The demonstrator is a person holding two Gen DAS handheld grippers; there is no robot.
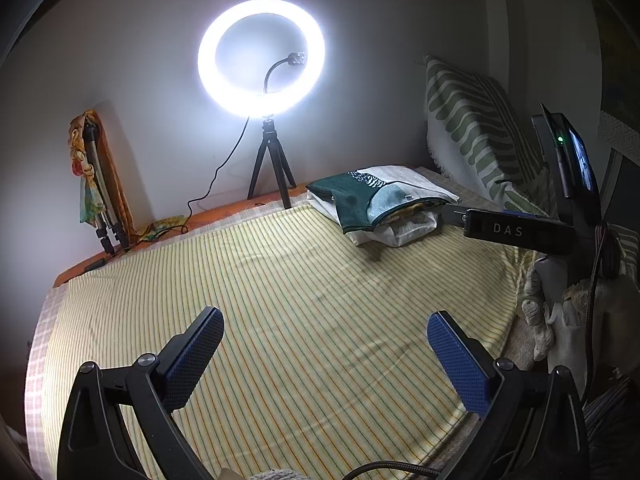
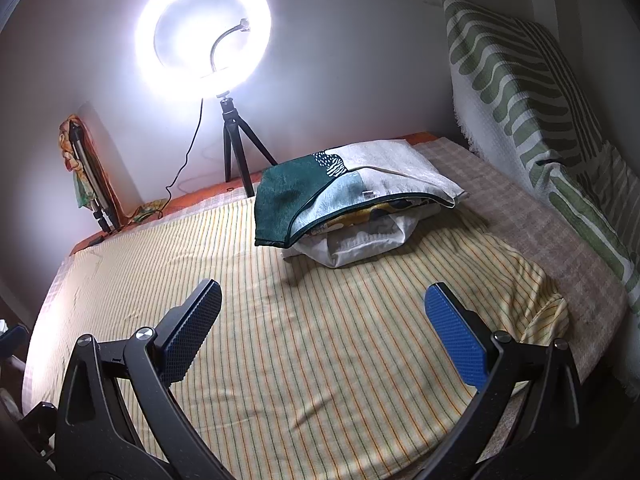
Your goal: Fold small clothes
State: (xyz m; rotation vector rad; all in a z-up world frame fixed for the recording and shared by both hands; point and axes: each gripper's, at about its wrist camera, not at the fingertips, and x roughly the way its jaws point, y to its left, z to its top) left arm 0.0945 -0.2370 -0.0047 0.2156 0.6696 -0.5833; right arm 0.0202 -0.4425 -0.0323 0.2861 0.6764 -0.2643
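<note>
Both claws, left gripper (image 1: 324,332) & right gripper (image 2: 322,304), gape empty; clothes pile (image 2: 352,200) upper-centre looks soft, light, floppy, so pinch top garment's near hem

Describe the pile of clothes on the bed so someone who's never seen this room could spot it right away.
Find the glowing ring light on its small tripod at the far edge of the bed. Just to its right, on the yellow striped sheet, sits the pile of clothes. Its dark green and white patterned top piece sets it apart from the green-striped pillow against the wall.
</note>
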